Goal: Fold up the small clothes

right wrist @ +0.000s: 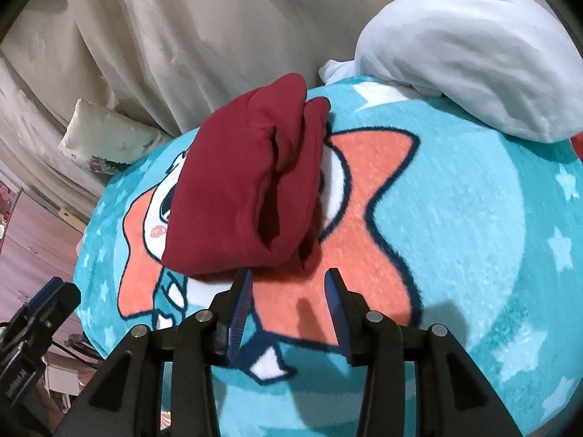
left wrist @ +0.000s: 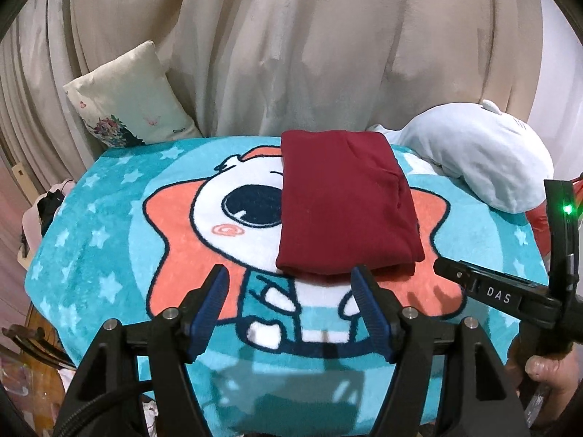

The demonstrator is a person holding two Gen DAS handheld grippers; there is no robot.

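A dark red garment (left wrist: 344, 202) lies folded into a thick rectangle on a teal cartoon blanket (left wrist: 109, 225). My left gripper (left wrist: 291, 278) is open and empty, just in front of the garment's near edge. In the right wrist view the garment (right wrist: 247, 189) shows stacked folded layers with open edges facing right. My right gripper (right wrist: 289, 280) is open and empty, at the garment's near right corner. The right gripper's body also shows in the left wrist view (left wrist: 503, 295), held by a hand.
A pale blue plush toy (left wrist: 484, 160) lies at the blanket's far right. A cream floral pillow (left wrist: 131, 98) leans at the far left. Beige curtains (left wrist: 291, 43) hang behind. Clutter sits off the blanket's left edge (left wrist: 32, 342).
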